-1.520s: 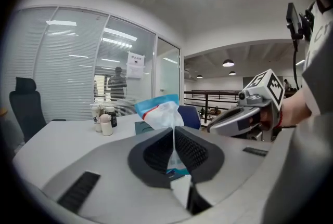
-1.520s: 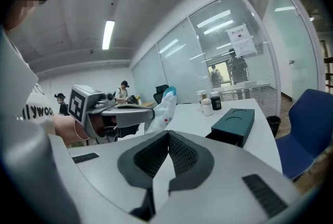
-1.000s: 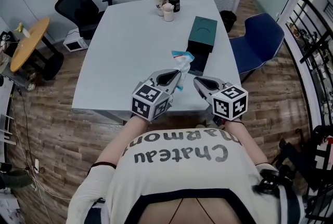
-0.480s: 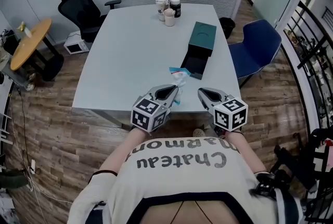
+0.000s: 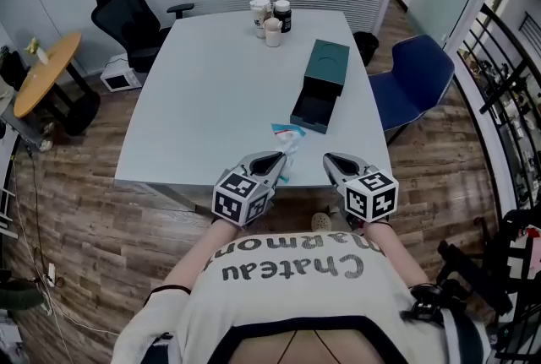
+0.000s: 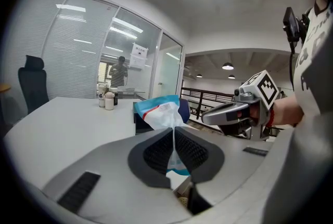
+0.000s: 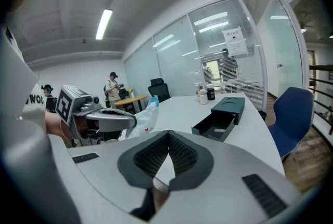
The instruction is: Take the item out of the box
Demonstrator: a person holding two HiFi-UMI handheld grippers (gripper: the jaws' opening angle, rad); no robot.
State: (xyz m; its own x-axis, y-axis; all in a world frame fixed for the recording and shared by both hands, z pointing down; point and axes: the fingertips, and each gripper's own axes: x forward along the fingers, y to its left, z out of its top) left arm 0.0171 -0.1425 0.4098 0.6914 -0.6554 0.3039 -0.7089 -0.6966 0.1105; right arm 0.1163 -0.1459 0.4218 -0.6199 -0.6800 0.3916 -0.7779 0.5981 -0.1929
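Note:
A dark green drawer box lies on the white table, its drawer pulled out toward me and looking empty. My left gripper is shut on a thin white and blue plastic packet, which hangs over the table's near edge. In the left gripper view the packet stands up pinched between the pads. My right gripper is beside it on the right, shut with nothing in it; its jaws meet. The box is ahead of it, and the left gripper with the packet is to its left.
Several cups and bottles stand at the table's far end. A blue chair is at the right side, a black office chair at the far left corner, and a round yellow table is further left. People stand behind the glass walls.
Both grippers have drawn back toward me, away from the box. The packet came along in the left gripper, from beside the open drawer to the table's near edge.

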